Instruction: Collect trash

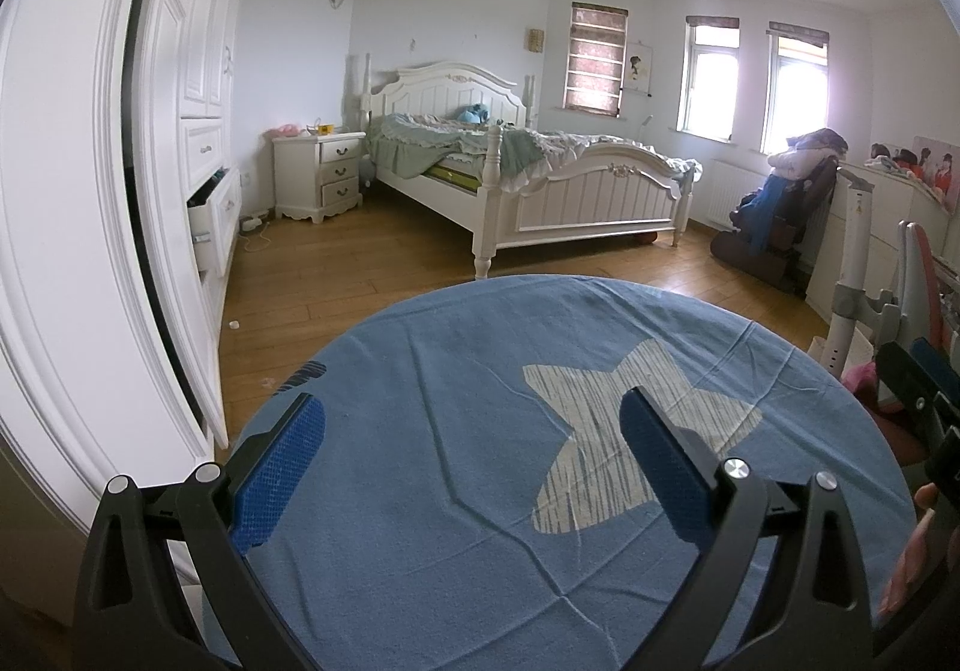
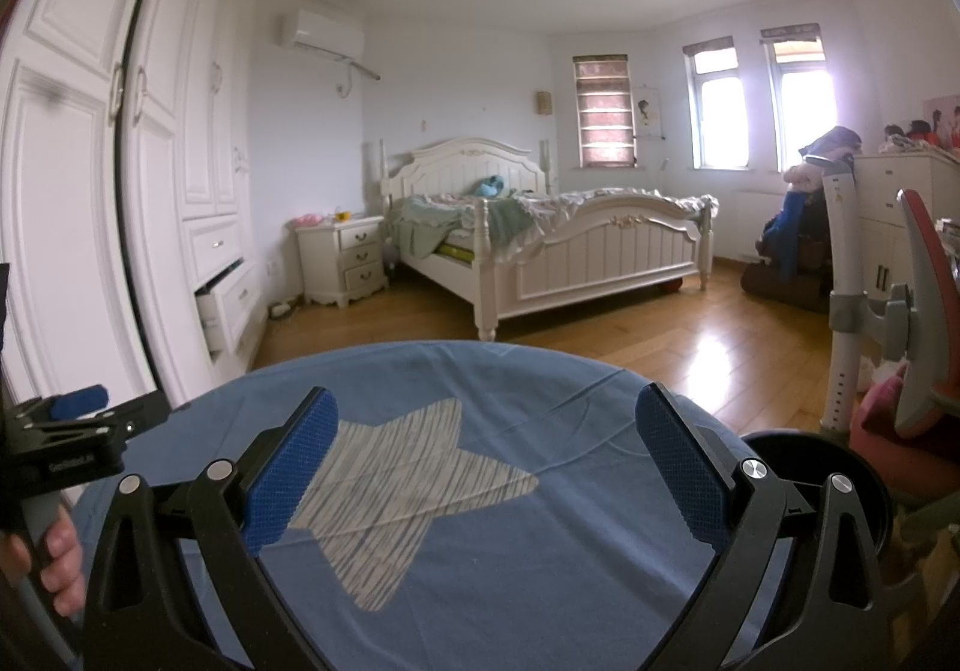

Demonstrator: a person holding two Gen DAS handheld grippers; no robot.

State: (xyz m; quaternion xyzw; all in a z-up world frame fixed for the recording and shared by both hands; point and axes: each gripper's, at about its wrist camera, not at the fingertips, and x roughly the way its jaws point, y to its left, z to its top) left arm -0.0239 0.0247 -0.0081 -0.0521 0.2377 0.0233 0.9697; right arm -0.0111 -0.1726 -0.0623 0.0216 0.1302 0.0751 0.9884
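At nine o'clock in both wrist views stands the white wardrobe (image 1: pixel 90 227), one low drawer (image 1: pixel 213 218) hanging open. Just past its foot, on the wooden floor (image 1: pixel 336 275), lies a small white scrap (image 1: pixel 233 324), possibly trash, though it is too small to tell for sure. At six o'clock the left gripper (image 1: pixel 474 467) hovers over a round table under a blue cloth (image 1: pixel 456 551) with a pale star (image 1: pixel 636 449); its jaws are spread wide, holding nothing. The right gripper (image 2: pixel 489 467) hangs likewise, jaws released and empty, above the same cloth. A black bin rim (image 2: pixel 840 446) shows at four o'clock in the right view. No trash lies on the cloth. The risk from here: reaching low for the floor scrap, a gripper could clip the open drawer, or its pads could snag the loose cloth and drag it.
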